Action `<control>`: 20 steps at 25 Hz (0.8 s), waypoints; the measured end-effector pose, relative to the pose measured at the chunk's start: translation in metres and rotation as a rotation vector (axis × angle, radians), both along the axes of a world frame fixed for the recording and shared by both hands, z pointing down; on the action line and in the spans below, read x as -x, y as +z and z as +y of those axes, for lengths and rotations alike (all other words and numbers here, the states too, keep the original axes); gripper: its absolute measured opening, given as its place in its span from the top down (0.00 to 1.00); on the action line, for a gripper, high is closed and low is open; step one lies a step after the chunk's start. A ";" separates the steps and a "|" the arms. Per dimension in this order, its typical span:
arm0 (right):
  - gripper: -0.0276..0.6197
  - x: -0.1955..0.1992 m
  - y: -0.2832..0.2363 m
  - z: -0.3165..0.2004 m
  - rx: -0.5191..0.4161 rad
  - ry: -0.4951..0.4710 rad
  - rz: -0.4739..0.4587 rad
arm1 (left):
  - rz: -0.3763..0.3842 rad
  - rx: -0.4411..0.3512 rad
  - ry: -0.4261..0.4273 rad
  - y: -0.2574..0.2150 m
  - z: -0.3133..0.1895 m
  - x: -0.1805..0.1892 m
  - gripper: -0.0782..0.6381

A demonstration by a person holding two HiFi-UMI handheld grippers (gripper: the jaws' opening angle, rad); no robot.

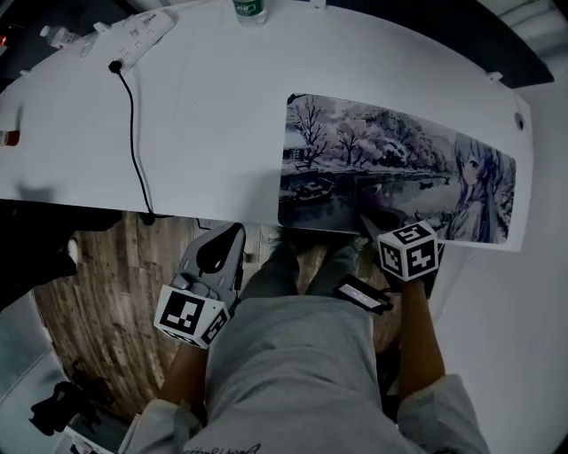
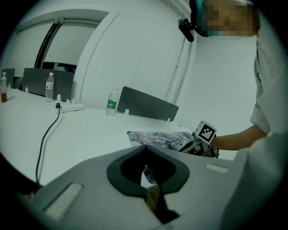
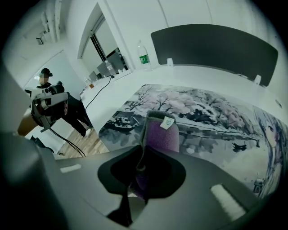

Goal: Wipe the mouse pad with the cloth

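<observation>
A long mouse pad (image 1: 399,164) printed with a snowy scene and a cartoon girl lies on the right half of the white table (image 1: 204,133). My right gripper (image 1: 371,213) rests at the pad's near edge, shut on a purple cloth (image 1: 379,200). In the right gripper view the cloth (image 3: 161,134) sticks up between the jaws, a small white tag on top, with the pad (image 3: 211,108) spread beyond it. My left gripper (image 1: 231,238) hangs below the table's front edge, shut and empty. From the left gripper view the pad (image 2: 157,137) shows past the closed left gripper (image 2: 146,150).
A black cable (image 1: 133,151) runs from a power strip (image 1: 133,35) down over the table's front edge. At the far edge stand a water bottle (image 1: 249,9) and a dark partition (image 3: 216,45). Wooden floor (image 1: 115,284) lies below the left gripper.
</observation>
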State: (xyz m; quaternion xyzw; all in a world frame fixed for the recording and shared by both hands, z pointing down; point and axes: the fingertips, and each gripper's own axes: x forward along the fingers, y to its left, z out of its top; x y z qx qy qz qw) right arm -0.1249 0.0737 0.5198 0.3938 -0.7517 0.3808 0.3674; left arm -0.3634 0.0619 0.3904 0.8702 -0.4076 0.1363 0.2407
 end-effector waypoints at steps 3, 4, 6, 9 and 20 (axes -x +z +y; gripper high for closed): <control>0.89 0.028 -0.001 -0.001 0.004 -0.053 -0.025 | 0.003 -0.005 -0.022 -0.003 0.001 0.010 0.87; 0.89 0.037 -0.002 -0.001 0.005 -0.072 -0.034 | 0.003 -0.007 -0.031 -0.004 0.002 0.013 0.87; 0.89 0.056 -0.002 0.000 0.007 -0.111 -0.051 | 0.001 -0.008 -0.050 -0.005 0.004 0.021 0.87; 0.89 0.083 -0.001 0.000 0.013 -0.173 -0.067 | -0.001 -0.006 -0.084 -0.005 0.008 0.034 0.87; 0.89 0.158 0.000 0.006 0.026 -0.362 -0.111 | -0.009 -0.007 -0.197 -0.004 0.023 0.073 0.87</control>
